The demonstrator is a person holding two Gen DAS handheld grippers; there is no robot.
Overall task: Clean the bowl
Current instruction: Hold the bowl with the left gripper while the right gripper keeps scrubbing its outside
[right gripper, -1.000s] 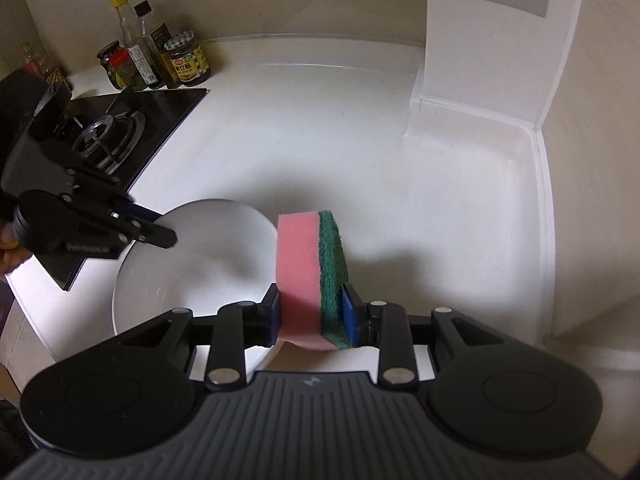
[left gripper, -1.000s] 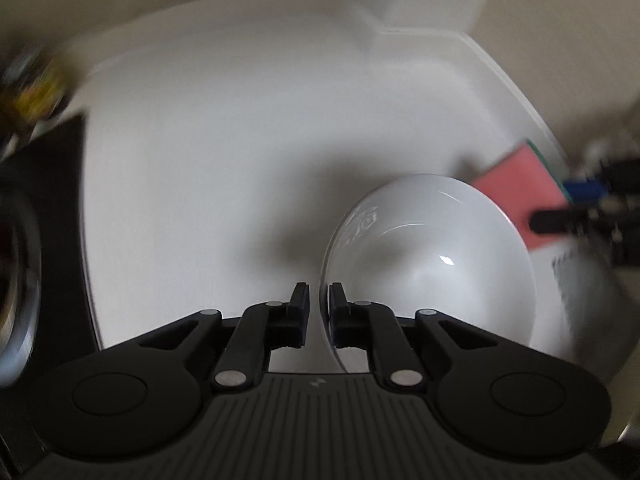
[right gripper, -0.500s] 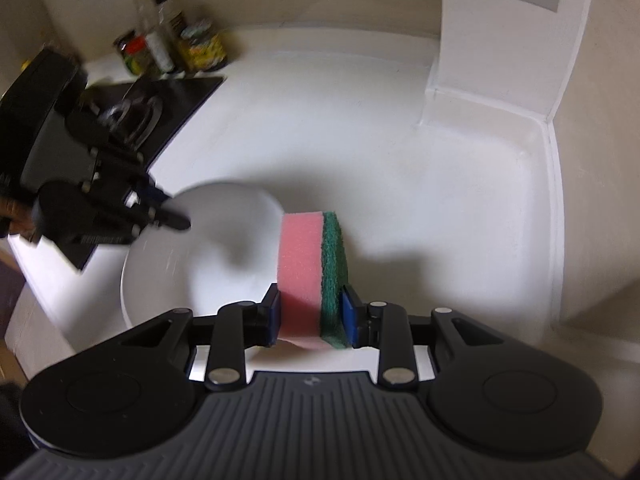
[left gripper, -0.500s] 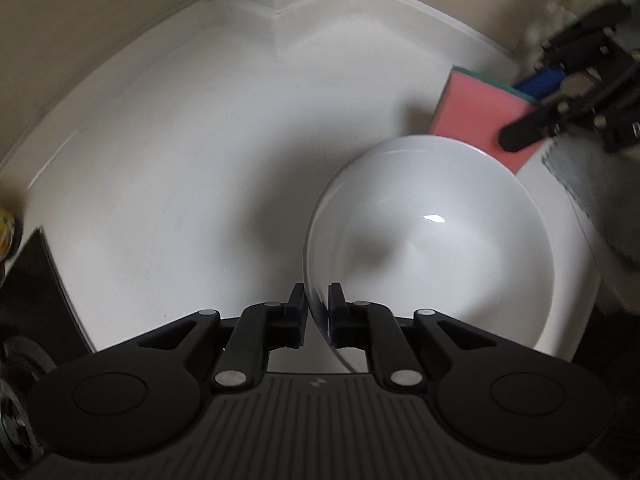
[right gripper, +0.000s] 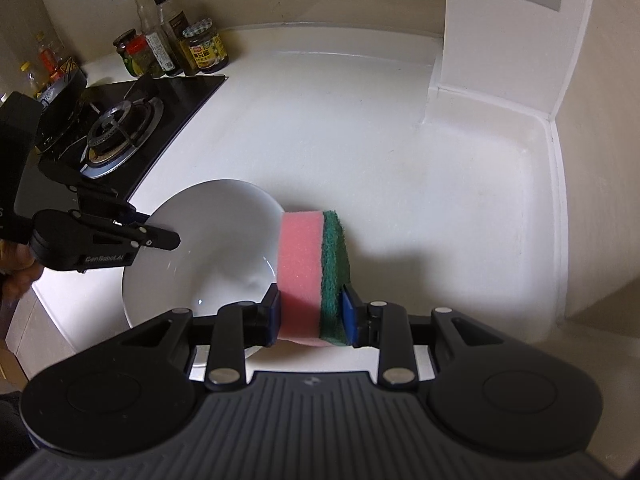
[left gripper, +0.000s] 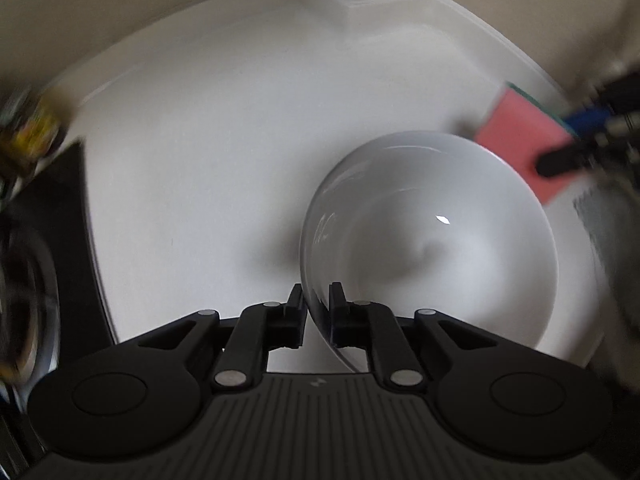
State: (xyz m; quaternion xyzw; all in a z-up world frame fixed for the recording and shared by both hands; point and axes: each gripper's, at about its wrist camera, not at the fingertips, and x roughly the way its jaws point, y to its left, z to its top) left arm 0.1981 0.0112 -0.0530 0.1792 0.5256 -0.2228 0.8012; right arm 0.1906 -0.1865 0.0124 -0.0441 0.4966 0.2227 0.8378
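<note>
I see a white bowl (right gripper: pixel 208 248), a pink sponge (right gripper: pixel 304 264) (green scrub side), black stove (right gripper: pixel 132 120), white counter (right gripper: pixel 360 152).

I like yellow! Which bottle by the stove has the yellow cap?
The tall clear bottle at the back of the group; the bottle beside it has a black cap.

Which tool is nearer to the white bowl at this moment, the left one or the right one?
Left. The left tool is clamped on the white bowl at its rim. The right tool, holding the sponge, is just beside the opposite rim.
</note>
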